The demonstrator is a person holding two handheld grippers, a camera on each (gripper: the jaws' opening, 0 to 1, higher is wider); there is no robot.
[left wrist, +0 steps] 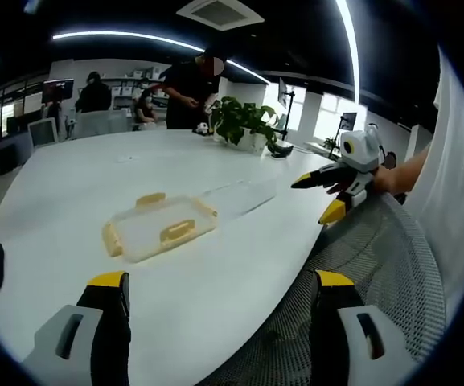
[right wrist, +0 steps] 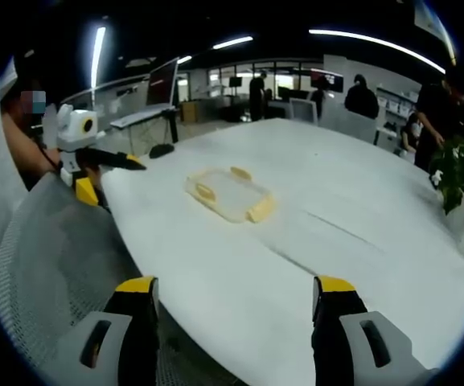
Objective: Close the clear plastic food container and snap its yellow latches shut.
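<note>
A clear plastic piece with yellow latches (left wrist: 159, 227) lies flat on the white table (left wrist: 95, 177), and beside it to the right rests a second clear piece (left wrist: 240, 195). My left gripper (left wrist: 220, 280) stands open above the table's near edge, short of them, holding nothing. My right gripper (left wrist: 318, 195) comes in from the right, open, hovering off the table edge. In the right gripper view the latched piece (right wrist: 227, 193) sits mid-table beyond my open right gripper (right wrist: 234, 284). The left gripper (right wrist: 103, 177) hangs open at the left.
A grey mesh chair back (left wrist: 368, 265) (right wrist: 55, 249) lies just under both grippers at the table edge. A potted plant (left wrist: 244, 122) (right wrist: 461, 173) stands on the far side of the table. People (left wrist: 187, 88) and desks with monitors are beyond.
</note>
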